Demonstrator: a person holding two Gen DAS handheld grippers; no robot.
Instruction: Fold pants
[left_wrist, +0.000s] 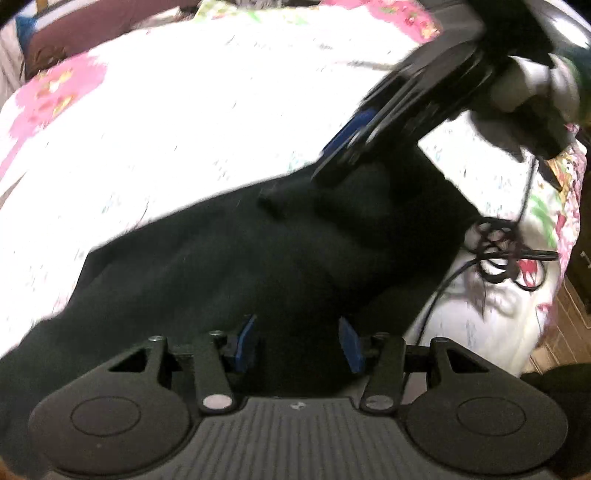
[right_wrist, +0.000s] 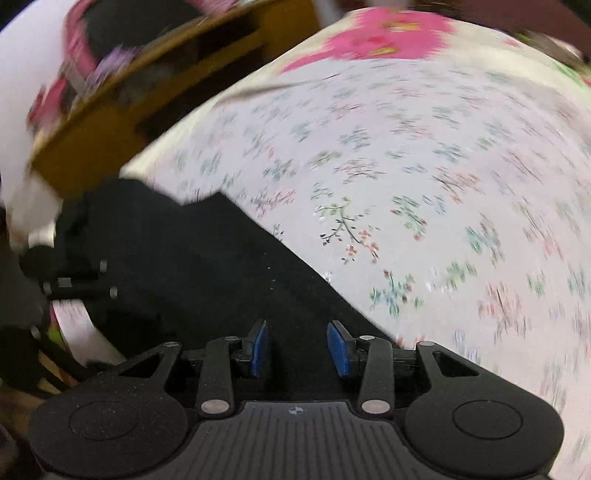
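Black pants lie spread on a white floral bedsheet. My left gripper is open just above the near part of the pants, its blue pads apart with nothing between them. My right gripper shows in the left wrist view, held by a gloved hand over the far edge of the pants. In the right wrist view the right gripper is open over the pants, near their edge against the sheet. This view is blurred.
A tangled black cable lies on the sheet right of the pants. The bed edge and wooden floor are at the far right. A wooden bed frame and part of the left gripper show at the left.
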